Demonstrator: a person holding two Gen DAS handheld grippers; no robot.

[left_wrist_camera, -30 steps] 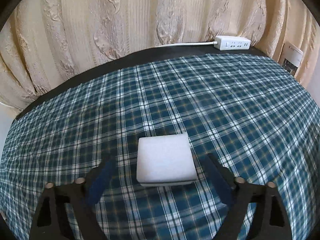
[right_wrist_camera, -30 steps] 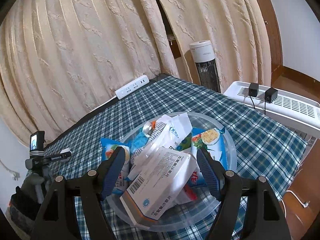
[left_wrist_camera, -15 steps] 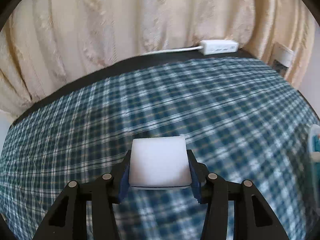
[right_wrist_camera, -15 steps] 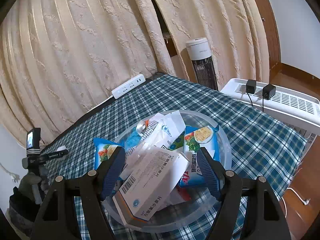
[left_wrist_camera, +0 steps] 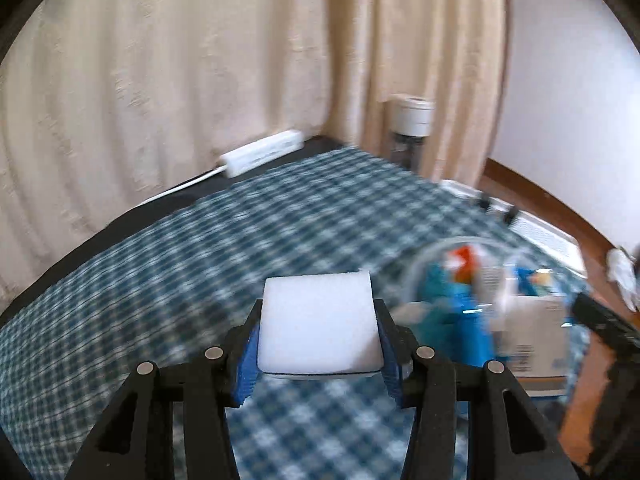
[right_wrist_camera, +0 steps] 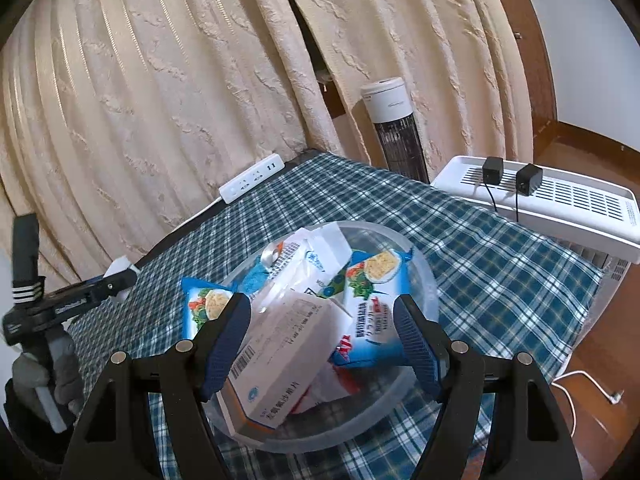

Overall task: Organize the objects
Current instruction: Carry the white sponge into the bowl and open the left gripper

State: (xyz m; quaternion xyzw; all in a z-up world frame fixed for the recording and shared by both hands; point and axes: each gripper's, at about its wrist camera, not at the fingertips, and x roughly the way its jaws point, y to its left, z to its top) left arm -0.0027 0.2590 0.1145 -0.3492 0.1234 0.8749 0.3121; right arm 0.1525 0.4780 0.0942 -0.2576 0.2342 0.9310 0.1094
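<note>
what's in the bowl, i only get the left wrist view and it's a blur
observer: a white box on top of blue noodle packets, filling the bowl.
operator: is my other gripper busy
observer: no, the right gripper is open, hovering over the box.
operator: what are the dark specks beyond the table
observer: two black adapters sitting on a white appliance.
</note>
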